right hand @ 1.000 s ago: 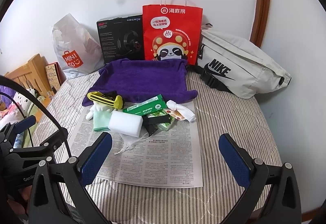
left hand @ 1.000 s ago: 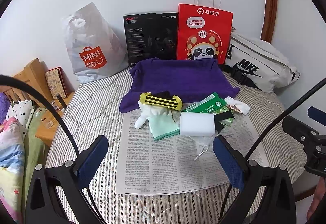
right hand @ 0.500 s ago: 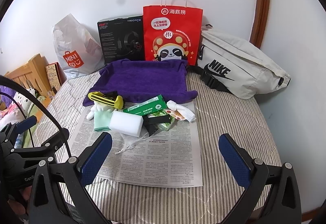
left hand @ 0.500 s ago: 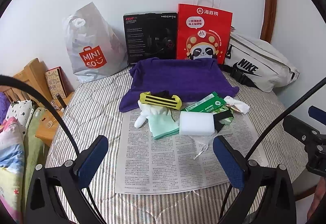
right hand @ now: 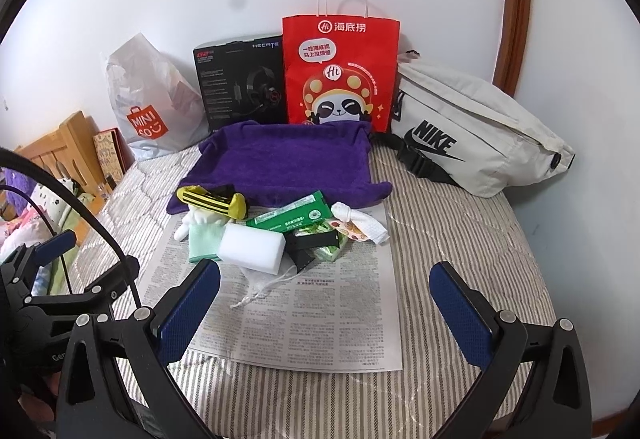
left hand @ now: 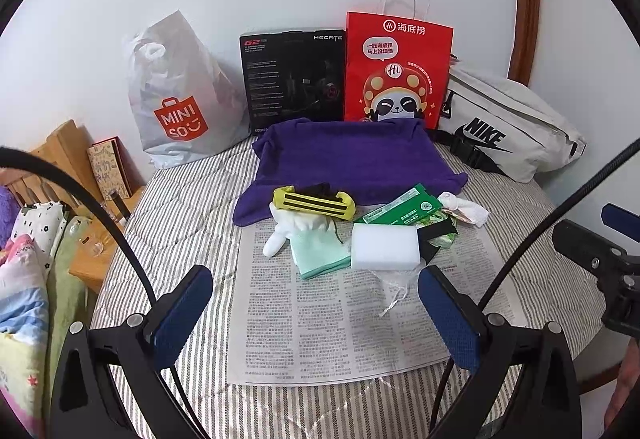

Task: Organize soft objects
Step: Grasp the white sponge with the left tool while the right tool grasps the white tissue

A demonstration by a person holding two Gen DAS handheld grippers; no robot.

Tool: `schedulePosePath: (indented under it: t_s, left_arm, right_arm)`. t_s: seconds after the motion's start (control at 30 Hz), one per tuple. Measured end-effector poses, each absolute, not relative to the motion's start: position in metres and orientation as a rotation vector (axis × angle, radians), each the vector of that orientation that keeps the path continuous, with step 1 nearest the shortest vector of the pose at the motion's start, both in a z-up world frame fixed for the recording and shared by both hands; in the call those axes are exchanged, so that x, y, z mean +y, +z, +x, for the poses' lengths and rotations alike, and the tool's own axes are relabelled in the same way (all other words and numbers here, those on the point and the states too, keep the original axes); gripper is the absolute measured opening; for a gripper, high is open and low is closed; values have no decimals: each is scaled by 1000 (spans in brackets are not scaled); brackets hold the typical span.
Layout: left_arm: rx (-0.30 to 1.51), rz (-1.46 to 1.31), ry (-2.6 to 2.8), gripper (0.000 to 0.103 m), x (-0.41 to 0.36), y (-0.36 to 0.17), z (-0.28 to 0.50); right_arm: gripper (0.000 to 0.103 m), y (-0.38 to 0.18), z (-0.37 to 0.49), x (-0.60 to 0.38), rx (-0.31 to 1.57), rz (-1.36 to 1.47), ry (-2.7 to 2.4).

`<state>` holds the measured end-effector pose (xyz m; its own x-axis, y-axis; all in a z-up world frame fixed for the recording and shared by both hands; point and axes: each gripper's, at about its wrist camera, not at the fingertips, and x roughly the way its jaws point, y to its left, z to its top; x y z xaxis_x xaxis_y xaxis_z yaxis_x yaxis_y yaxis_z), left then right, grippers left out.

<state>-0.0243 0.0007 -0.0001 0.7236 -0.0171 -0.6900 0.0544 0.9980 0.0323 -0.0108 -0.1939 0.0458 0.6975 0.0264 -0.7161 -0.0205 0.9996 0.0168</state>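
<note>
The soft things sit in one heap straight ahead of both my grippers, past the fingertips: the white sponge [left hand: 385, 246] nearest, the mint cloth [left hand: 320, 251] and white glove [left hand: 286, 231] to its left, a yellow-striped piece [left hand: 313, 202] behind those, a green packet [left hand: 400, 208] and a knotted white rag [left hand: 464, 208] to the right, and a thin mesh bag with a drawstring [left hand: 394, 289] trailing toward me. All of it rests on the far end of the newspaper [left hand: 332, 323], and just beyond lies the purple towel [left hand: 352, 163], shaped like a shallow tray and holding nothing I can see. I judge that to be where things should go, so the sorting is not yet begun; every piece is left to move. My left gripper [left hand: 316, 309] hangs low over the near part of the paper with its jaws spread wide and nothing between them; my right gripper [right hand: 324, 305] is the same, wide apart and empty, and it shows at the right edge of the left view. Against the frames a second ago, I find almost no difference: the heap lies as it did and both grippers have held their place, with only a slight drift in framing.
</note>
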Motion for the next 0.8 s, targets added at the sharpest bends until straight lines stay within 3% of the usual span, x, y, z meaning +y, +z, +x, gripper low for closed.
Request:
schedulePosePath:
  t_s: [0.8]
  left_arm:
    - [944, -28, -20, 103, 27, -95, 57]
  right_arm:
    - [103, -34, 59, -210, 964, -2, -11]
